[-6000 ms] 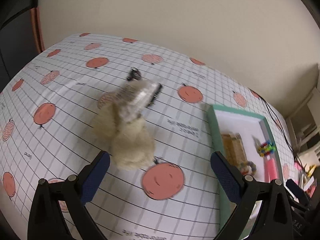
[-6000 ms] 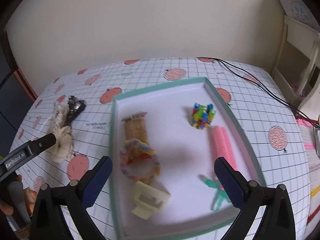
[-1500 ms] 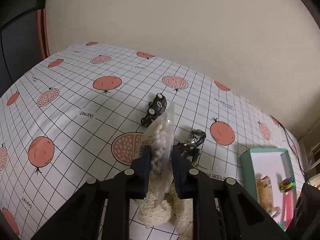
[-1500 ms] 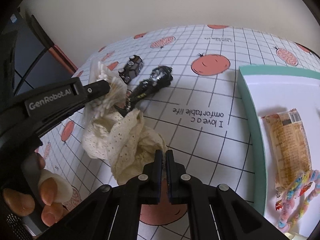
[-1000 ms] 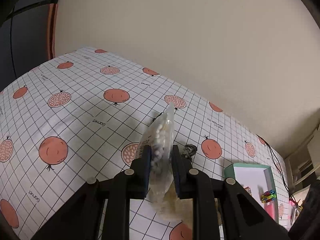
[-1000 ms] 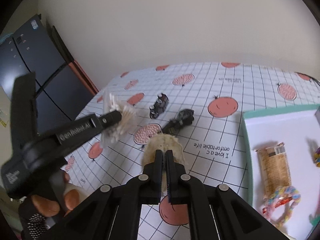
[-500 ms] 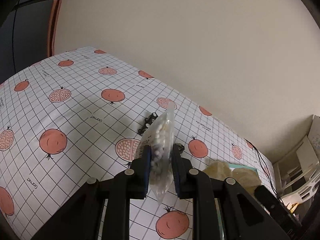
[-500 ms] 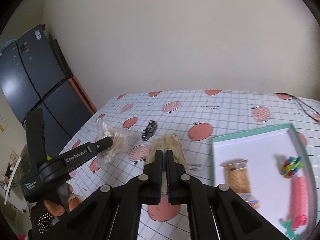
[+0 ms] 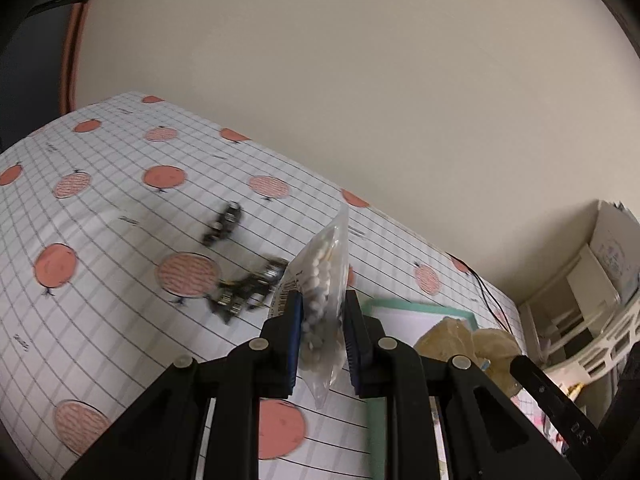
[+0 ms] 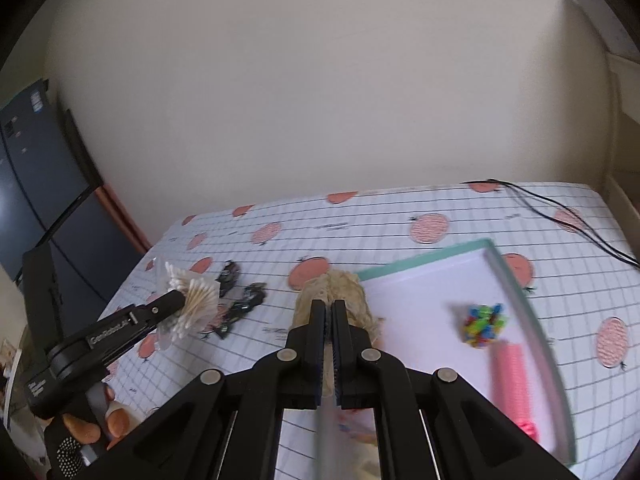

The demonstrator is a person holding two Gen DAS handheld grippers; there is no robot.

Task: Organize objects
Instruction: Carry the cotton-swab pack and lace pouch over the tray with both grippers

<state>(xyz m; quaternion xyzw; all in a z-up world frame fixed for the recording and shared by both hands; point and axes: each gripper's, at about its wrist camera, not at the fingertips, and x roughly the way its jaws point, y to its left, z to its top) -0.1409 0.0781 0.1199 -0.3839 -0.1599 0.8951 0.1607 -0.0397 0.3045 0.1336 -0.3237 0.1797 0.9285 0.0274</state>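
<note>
My left gripper point(image 9: 322, 308) is shut on a clear bag of cotton swabs point(image 9: 323, 280), held in the air above the tablecloth; the bag of cotton swabs point(image 10: 192, 300) also shows in the right wrist view. My right gripper point(image 10: 328, 308) is shut on a cream lace cloth point(image 10: 340, 292), which hangs over the near-left edge of the teal-rimmed white tray point(image 10: 516, 280). The cream lace cloth point(image 9: 460, 336) hangs above the tray point(image 9: 420, 305) in the left wrist view too. Two black toy cars point(image 9: 244, 292) point(image 9: 224, 222) lie on the table.
In the tray lie a colourful block cluster point(image 10: 484, 324) and a pink hair roller point(image 10: 512, 384). A black cable point(image 10: 560, 212) runs across the far right of the pomegranate-print tablecloth point(image 10: 400, 208). A white shelf unit point(image 9: 592, 308) stands to the right. A hand point(image 10: 92, 428) holds the left gripper.
Both grippers have risen and swung right toward the tray. The cream cloth left the table with the right gripper and now hangs at the tray's edge.
</note>
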